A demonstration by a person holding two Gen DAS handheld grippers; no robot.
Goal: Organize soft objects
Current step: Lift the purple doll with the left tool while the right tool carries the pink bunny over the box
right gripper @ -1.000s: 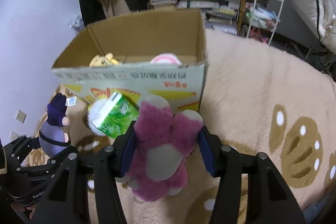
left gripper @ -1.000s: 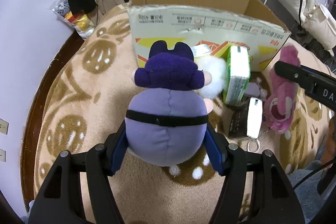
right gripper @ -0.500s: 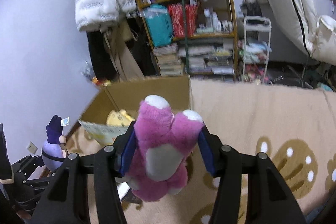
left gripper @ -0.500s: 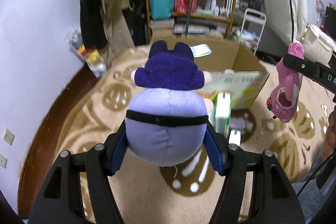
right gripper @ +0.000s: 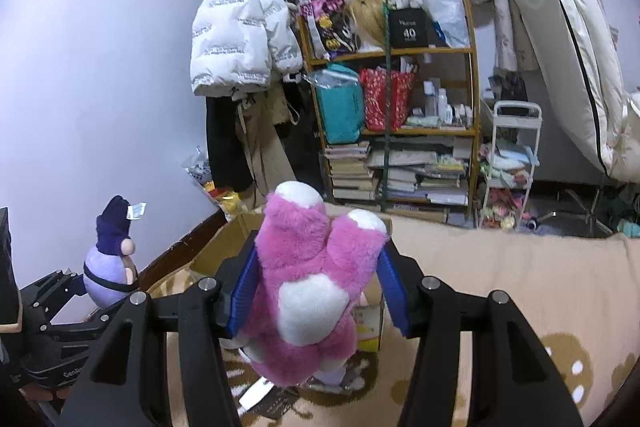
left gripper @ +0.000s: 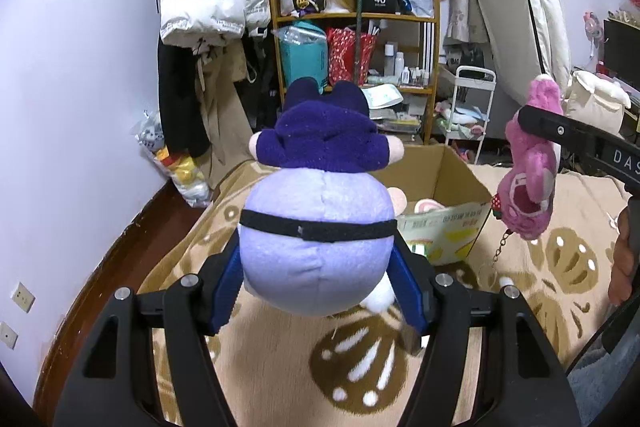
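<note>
My left gripper point(left gripper: 318, 279) is shut on a round purple plush point(left gripper: 316, 239) with a dark blue hood and a black band, held in the air above the blanket. My right gripper point(right gripper: 316, 287) is shut on a pink plush bear point(right gripper: 312, 291), also lifted. In the left wrist view the pink bear point(left gripper: 530, 179) hangs at the right with a small chain below it. In the right wrist view the purple plush point(right gripper: 110, 263) shows at the far left. An open cardboard box point(left gripper: 444, 199) lies ahead, below both toys, with a pink-and-white soft item point(left gripper: 428, 205) inside.
A beige blanket with brown paw prints point(left gripper: 352, 367) covers the bed. A wooden shelf point(right gripper: 400, 123) with bags, bottles and books stands behind the box. A white jacket point(right gripper: 240, 39) hangs on the left, a white cart point(right gripper: 508, 163) at the right. Small packets point(right gripper: 260, 391) lie beneath the bear.
Both grippers have risen with their toys and tilted upward. The box has dropped lower in both views, and the shelf and hanging clothes have come into sight.
</note>
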